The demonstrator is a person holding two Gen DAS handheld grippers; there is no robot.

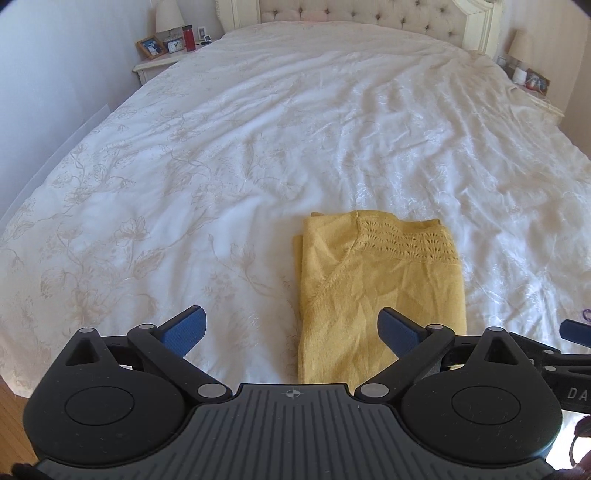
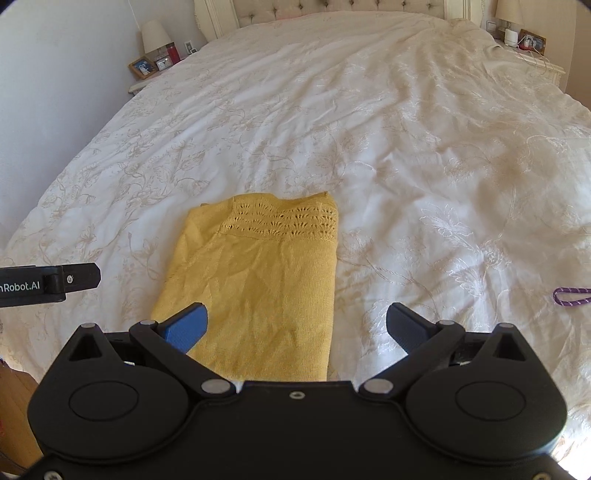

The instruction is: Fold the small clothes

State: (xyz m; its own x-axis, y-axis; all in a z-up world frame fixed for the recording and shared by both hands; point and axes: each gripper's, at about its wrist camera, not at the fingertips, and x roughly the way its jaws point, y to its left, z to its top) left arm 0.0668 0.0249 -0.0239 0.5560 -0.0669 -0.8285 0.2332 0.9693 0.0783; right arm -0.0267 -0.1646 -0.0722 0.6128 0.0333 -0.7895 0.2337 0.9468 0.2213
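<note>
The left gripper (image 1: 291,330) hangs over the near part of the bed (image 1: 221,155) with its jaws spread wide and nothing between them; its blue ribbed pads (image 1: 186,330) stand well apart, the right one over the sweater's near left part. In the left wrist view the yellow sweater (image 1: 380,284) lies folded into a tall rectangle on the bedspread, just right of the middle, with its long axis running away from the camera toward the headboard (image 1: 354,14). The far end carries a band of openwork knit with rows of small holes, and the rest is a fine, even knit with soft creases; a diagonal seam crosses the left part. The bedspread is white, rumpled, with a pale floral pattern. A nightstand (image 1: 155,64) at the far left holds a lamp (image 1: 168,16), a framed photo (image 1: 151,46) and a red bottle (image 1: 189,37). In the right wrist view the right gripper (image 2: 297,326) is likewise open and empty, its left pad (image 2: 188,326) over the sweater's near left corner and its right pad above bare bedspread. Here the sweater (image 2: 258,280) sits left of the middle, its long axis again pointing at the headboard, lacy band at the far end, right edge straight and folded. A black finger of the left gripper (image 2: 77,277) reaches in from the left edge, beside the sweater and apart from it. A purple cord loop (image 2: 570,295) lies on the bedspread at the far right.
</note>
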